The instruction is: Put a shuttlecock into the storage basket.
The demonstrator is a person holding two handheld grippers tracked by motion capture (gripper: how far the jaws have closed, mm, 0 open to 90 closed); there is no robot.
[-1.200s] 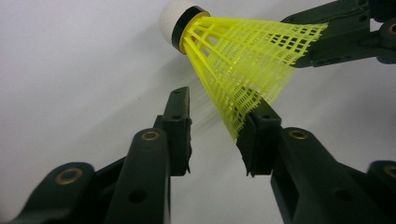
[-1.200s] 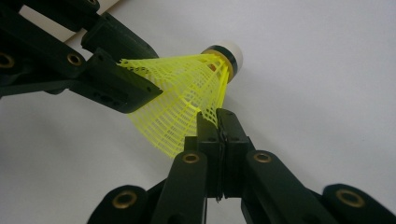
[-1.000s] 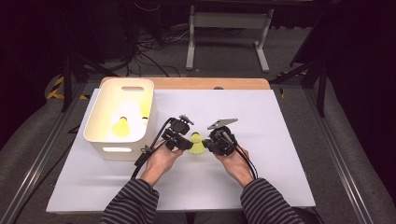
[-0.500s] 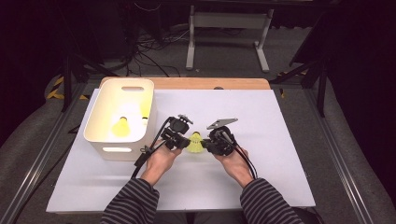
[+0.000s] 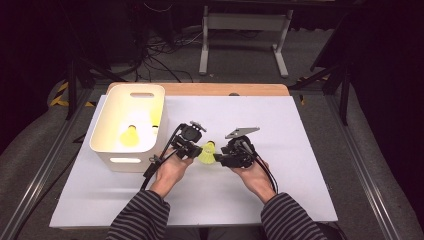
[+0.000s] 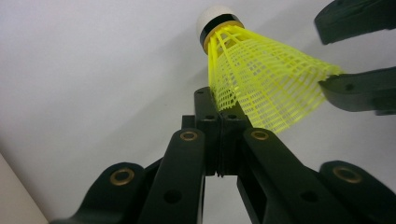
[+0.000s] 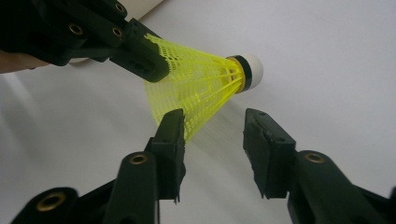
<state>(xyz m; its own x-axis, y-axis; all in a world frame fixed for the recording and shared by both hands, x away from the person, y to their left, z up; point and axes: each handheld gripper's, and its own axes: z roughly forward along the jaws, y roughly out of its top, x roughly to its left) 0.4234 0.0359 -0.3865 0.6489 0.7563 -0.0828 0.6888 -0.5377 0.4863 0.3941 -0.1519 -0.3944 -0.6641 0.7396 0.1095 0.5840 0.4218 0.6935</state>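
White tabletop (image 5: 310, 170) on wooden board, grey carpet around. Near front-centre: yellow shuttlecock (image 5: 206, 152), skirt pinched by closed left gripper (image 5: 196, 149); right gripper (image 5: 220, 159) parted, just been opening. White bin (image 5: 120, 155) at left edge.

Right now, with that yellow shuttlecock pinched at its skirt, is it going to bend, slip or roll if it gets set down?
The yellow shuttlecock has an open mesh skirt, so it probably flexes under the left gripper and weighs little. The skirt looks slightly squashed already. Laid on its side, the cone shape and round cork tip would likely roll in a curve.
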